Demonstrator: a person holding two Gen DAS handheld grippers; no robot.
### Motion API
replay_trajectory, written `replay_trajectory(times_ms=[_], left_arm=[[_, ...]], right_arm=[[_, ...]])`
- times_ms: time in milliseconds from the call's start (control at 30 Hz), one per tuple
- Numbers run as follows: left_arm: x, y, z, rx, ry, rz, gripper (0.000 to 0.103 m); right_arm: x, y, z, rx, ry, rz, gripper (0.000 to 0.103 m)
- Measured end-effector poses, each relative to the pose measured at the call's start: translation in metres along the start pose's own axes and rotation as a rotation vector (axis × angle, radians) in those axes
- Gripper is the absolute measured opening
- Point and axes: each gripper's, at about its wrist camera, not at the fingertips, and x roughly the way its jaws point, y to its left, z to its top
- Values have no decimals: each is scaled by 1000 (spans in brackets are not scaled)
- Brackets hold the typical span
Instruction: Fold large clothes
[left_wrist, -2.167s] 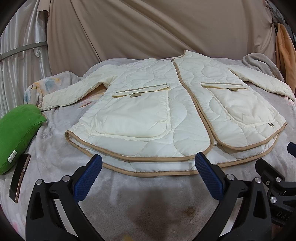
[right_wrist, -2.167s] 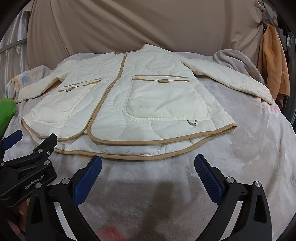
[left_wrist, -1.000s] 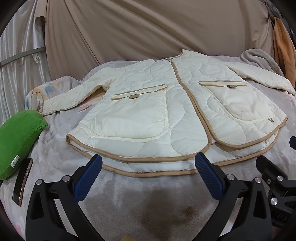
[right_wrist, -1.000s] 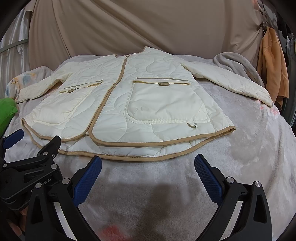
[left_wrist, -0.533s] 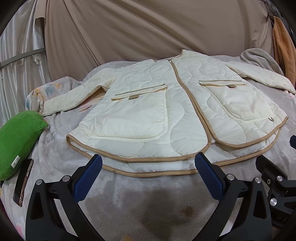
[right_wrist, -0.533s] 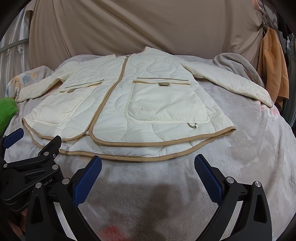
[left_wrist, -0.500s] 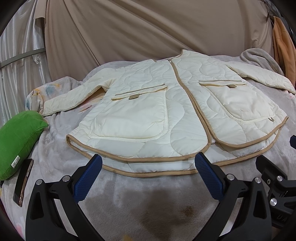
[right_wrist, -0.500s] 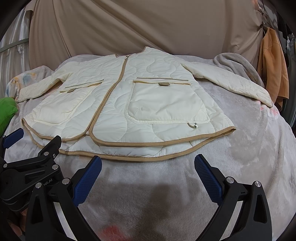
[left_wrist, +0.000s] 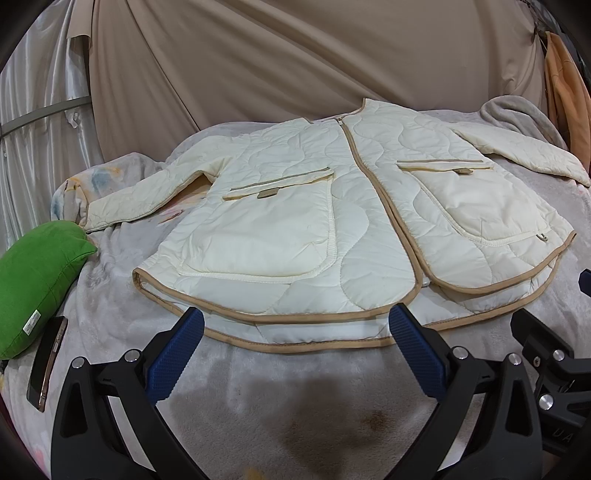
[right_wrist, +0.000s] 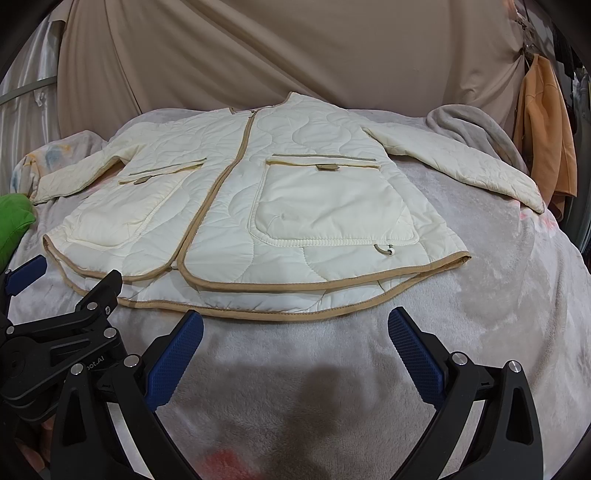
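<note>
You have a cream quilted jacket (left_wrist: 354, 221) lying face up and spread flat on a grey fleece blanket (left_wrist: 280, 406), its collar toward the tan backdrop curtain (left_wrist: 295, 55), both sleeves stretched out to the sides, tan binding running down the closed front and around the curved hem, and 2 large patch pockets with tan-trimmed flaps on its front panels. Your left gripper (left_wrist: 293, 350) and right gripper (right_wrist: 293, 350) both hover just short of the hem with their blue-padded fingers spread wide apart, gripping nothing. A green pillow (left_wrist: 35, 284) and a phone (left_wrist: 46, 363) lie beside the jacket's left sleeve.
</note>
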Motion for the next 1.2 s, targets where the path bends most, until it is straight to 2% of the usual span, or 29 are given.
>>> replay_trajectory(times_ms=[833,933,1000,1067,1133,1200], left_arm=[[0,0,0,0,-1,-2,98],[-4,11,4,-26,3,-54,98],[-8,26,13,-47,-2,-105,98],[-12,52,31,-62,-40,-132,98],[-10,78,51,-75,-61,-135,98],[4,101,72,-91,-49,-142,98]], right_arm=[[0,0,0,-1,1,0,98],[2,-2,1,10,26,29,98],[-2,-16,7,35,35,72,97],[-9,-51,23,74,22,82,97],[-9,-109,48,150,14,82,98],[0,-164,68,218,6,46,98]])
